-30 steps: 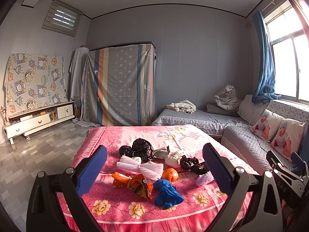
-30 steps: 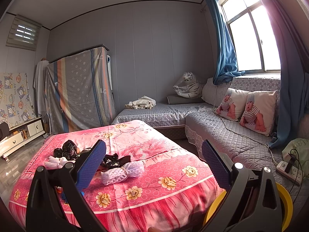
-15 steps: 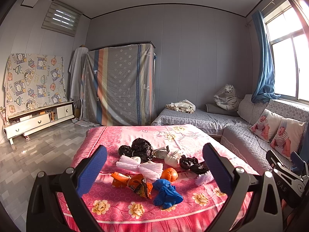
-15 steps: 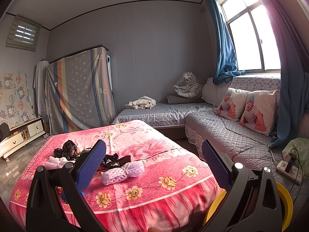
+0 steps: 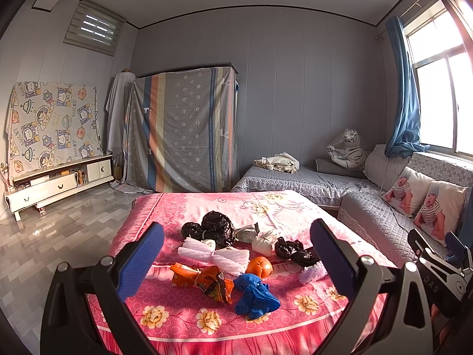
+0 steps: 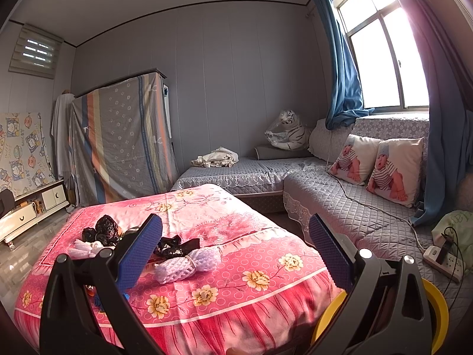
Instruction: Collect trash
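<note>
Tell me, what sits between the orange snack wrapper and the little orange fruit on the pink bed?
In the left wrist view, one end of the white foam netting lies between the orange wrapper and the fruit.

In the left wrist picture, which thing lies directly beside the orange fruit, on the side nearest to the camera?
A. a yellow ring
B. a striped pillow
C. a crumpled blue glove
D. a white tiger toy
C: the crumpled blue glove lies on the pink bedspread just in front of the orange fruit, nearer the camera.
</note>
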`<action>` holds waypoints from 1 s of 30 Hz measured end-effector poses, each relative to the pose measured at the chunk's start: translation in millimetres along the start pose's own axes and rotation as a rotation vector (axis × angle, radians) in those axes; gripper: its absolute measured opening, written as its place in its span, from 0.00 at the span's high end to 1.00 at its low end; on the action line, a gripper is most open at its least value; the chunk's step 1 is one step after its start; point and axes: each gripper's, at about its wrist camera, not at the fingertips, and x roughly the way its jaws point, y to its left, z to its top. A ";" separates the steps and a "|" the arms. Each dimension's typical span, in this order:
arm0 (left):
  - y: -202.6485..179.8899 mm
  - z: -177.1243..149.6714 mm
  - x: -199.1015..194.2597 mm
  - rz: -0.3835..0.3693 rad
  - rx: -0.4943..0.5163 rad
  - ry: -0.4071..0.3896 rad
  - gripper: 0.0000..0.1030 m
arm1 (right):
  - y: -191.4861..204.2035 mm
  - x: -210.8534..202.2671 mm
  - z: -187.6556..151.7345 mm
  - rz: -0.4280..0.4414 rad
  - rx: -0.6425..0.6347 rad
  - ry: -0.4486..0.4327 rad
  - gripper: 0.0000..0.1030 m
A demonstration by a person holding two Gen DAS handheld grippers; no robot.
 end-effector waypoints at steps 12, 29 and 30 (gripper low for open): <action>-5.6 -6.2 -1.5 0.000 -0.003 0.007 0.07 | 1.1 1.1 1.2 0.000 0.001 0.001 0.08; 20.9 5.6 11.3 0.043 -0.016 0.016 0.07 | -3.2 9.9 3.9 0.011 0.016 0.022 0.08; 24.4 5.8 14.5 0.051 -0.010 0.015 0.07 | -3.4 12.0 4.5 0.023 0.020 0.025 0.08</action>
